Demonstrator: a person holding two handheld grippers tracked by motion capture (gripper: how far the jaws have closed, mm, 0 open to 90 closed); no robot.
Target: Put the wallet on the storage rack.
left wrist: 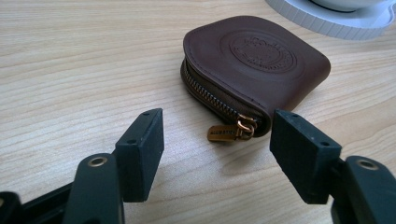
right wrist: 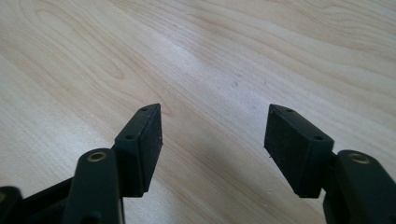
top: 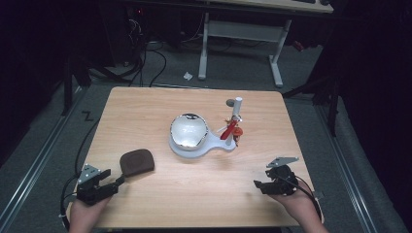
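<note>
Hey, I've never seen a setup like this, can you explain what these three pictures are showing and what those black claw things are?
A person sits at a wooden table, holding a hand-operated gripper in each hand. One picture looks down from above; the other two come from cameras riding on each gripper. The left gripper is open, pointing at a brown zipped leather pouch. The right gripper is open over bare wood. Mid-table stands a white base carrying a shiny bowl, with a red part beside a white post. Nothing is held.
</note>
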